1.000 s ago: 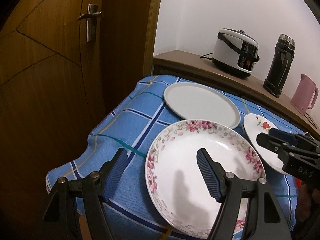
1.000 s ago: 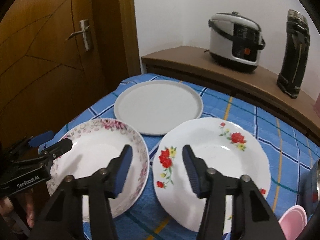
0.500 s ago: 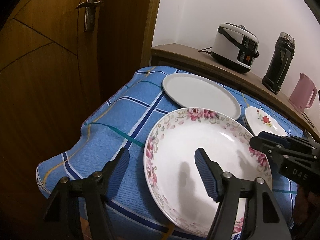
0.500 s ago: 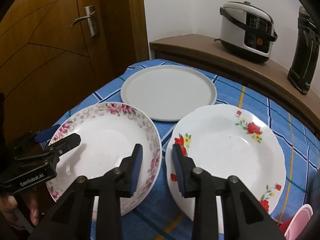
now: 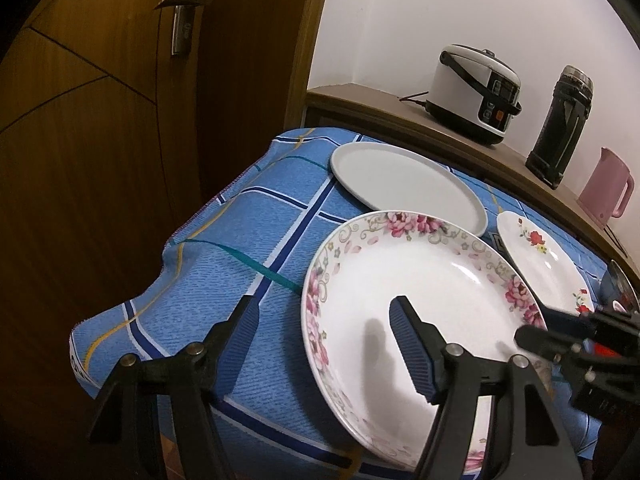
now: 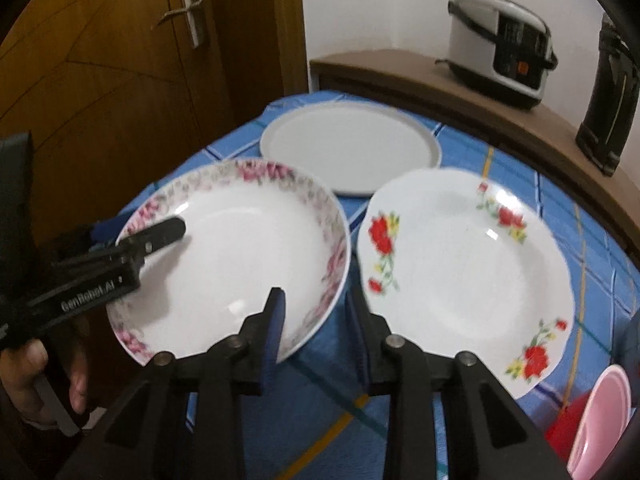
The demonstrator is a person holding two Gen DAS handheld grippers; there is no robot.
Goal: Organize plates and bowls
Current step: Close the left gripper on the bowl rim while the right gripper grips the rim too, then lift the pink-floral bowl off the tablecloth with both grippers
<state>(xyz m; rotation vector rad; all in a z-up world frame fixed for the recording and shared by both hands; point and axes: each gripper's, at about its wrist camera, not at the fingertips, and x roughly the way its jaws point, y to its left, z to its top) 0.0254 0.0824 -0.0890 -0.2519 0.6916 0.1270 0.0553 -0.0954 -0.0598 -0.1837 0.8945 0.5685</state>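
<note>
A deep white plate with a pink flower border (image 5: pixel 420 300) (image 6: pixel 240 248) lies at the near left of the blue checked tablecloth (image 5: pixel 248 240). My left gripper (image 5: pixel 324 324) (image 6: pixel 136 228) is open, its fingers on either side of that plate's left rim without touching it. My right gripper (image 6: pixel 316 304) (image 5: pixel 538 324) has narrow jaws that straddle the same plate's right rim, one finger over the plate and the other over the gap beside it; the pads do not press. A red-flowered plate (image 6: pixel 460 272) (image 5: pixel 540 264) lies to the right, a plain grey plate (image 6: pixel 348 148) (image 5: pixel 404 184) behind.
A pink bowl (image 6: pixel 600 420) sits at the near right corner. Behind the table, a wooden shelf (image 5: pixel 400 108) carries a rice cooker (image 5: pixel 472 96), a black flask (image 5: pixel 560 124) and a pink kettle (image 5: pixel 604 192). A wooden door (image 5: pixel 100 120) stands to the left of the table's edge.
My right gripper's jaws have narrowed, and it has sunk and shifted left from the gap between the two flowered plates onto the pink-bordered plate's right rim. The left gripper has hardly moved.
</note>
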